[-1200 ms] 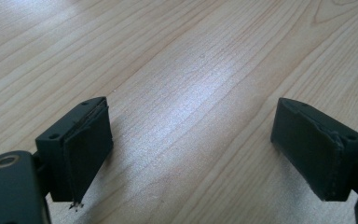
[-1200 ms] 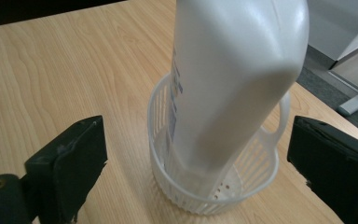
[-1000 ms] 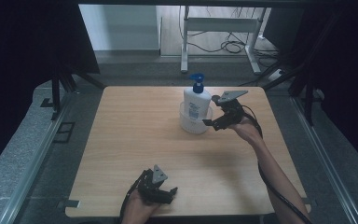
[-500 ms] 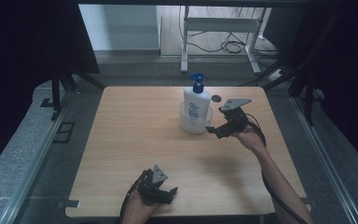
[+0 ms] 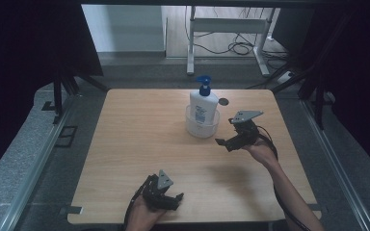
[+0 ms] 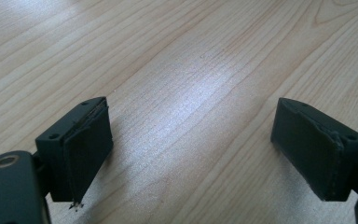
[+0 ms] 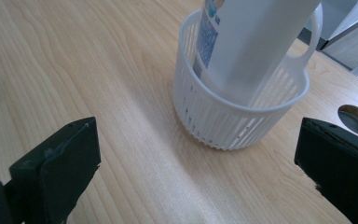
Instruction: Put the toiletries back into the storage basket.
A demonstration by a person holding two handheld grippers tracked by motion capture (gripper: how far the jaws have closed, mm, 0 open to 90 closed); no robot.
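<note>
High view: a pump bottle stands upright in a white basket on the counter; the right gripper hovers just beside the basket. Left gripper view: left gripper, jaws wide apart, empty. Right gripper view: jaws wide apart, empty, basket between and beyond them.

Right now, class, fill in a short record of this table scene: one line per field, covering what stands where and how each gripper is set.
Surface: wooden table
Main item: white pump bottle with a blue pump top
Container: white slotted basket, bottle standing inside it
Right gripper: jaws open, empty, close beside the basket, not touching
Left gripper: jaws open, empty, at the near table edge
Other feature: round hole in the table behind the basket
</note>
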